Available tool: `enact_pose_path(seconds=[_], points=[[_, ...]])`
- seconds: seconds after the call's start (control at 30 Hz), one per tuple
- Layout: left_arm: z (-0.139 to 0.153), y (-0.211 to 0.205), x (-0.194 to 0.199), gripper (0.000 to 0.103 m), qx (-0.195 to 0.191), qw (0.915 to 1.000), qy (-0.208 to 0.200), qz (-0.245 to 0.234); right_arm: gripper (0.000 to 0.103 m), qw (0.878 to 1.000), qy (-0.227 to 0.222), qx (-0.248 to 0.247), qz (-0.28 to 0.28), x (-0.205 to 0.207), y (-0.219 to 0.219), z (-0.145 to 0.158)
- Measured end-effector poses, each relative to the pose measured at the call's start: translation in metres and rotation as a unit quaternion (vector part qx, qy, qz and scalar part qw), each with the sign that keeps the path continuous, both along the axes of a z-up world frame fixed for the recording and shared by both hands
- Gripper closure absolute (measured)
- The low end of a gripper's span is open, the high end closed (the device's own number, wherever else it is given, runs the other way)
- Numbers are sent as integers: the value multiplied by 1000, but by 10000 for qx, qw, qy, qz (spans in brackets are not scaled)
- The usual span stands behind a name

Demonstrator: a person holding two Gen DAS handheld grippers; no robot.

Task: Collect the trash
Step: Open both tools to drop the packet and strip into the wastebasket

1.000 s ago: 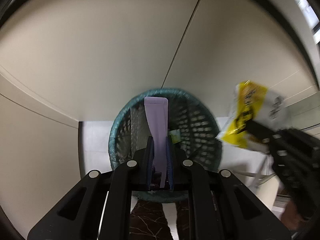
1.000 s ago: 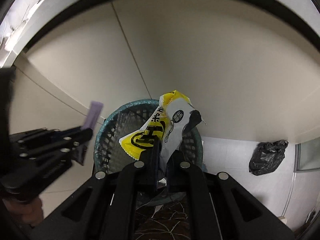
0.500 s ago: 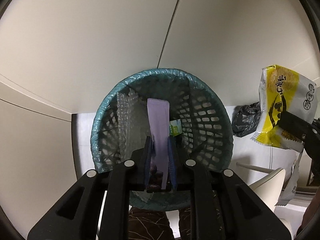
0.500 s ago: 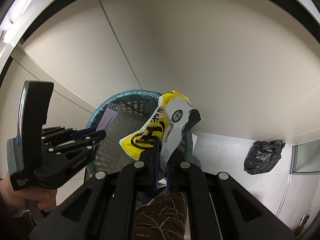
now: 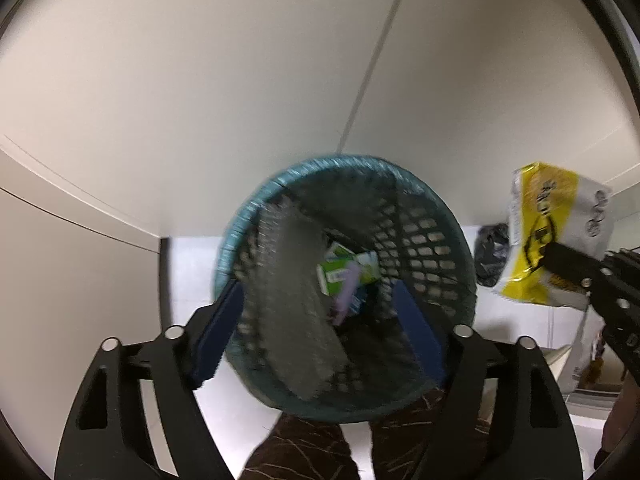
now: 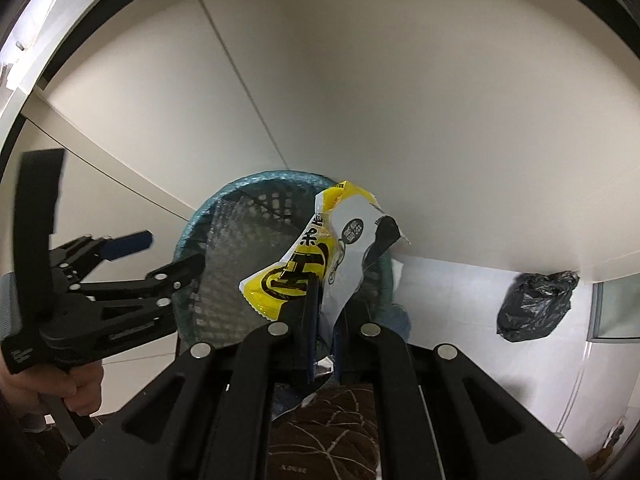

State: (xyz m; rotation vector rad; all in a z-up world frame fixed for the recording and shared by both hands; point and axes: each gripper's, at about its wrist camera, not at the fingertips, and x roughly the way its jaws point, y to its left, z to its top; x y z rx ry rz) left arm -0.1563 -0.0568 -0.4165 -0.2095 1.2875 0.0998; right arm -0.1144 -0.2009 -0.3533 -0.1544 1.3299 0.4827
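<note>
While the left gripper (image 5: 320,328) hangs right over the bin (image 5: 344,280), its jaws have just been opening and now stand wide with nothing between them. The purple strip (image 5: 346,298) lies down inside. The right gripper (image 6: 324,316) pinches the yellow bag (image 6: 320,256), tall end up, just beside the bin's right rim, so it must go left.
</note>
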Motion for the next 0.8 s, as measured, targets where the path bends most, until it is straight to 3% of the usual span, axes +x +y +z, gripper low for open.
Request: enact_pose_path(seconds=[0.1,0.3,0.5,0.8], points=[[7,11,-5,11,122,9998,-120,62,98,9999,65,92,1,1,8,-8],[12,32,-10,6,215,9994,-133,236,98,9996,191,204,-21,-3,26,-29],[18,43,-14,6,197,9991,-169,344,95,9996,175,198,34,-9,34,-32],[29,48,-22,6,229,9986,-251,397,76,9999,110,97,25,-15,42,-30]])
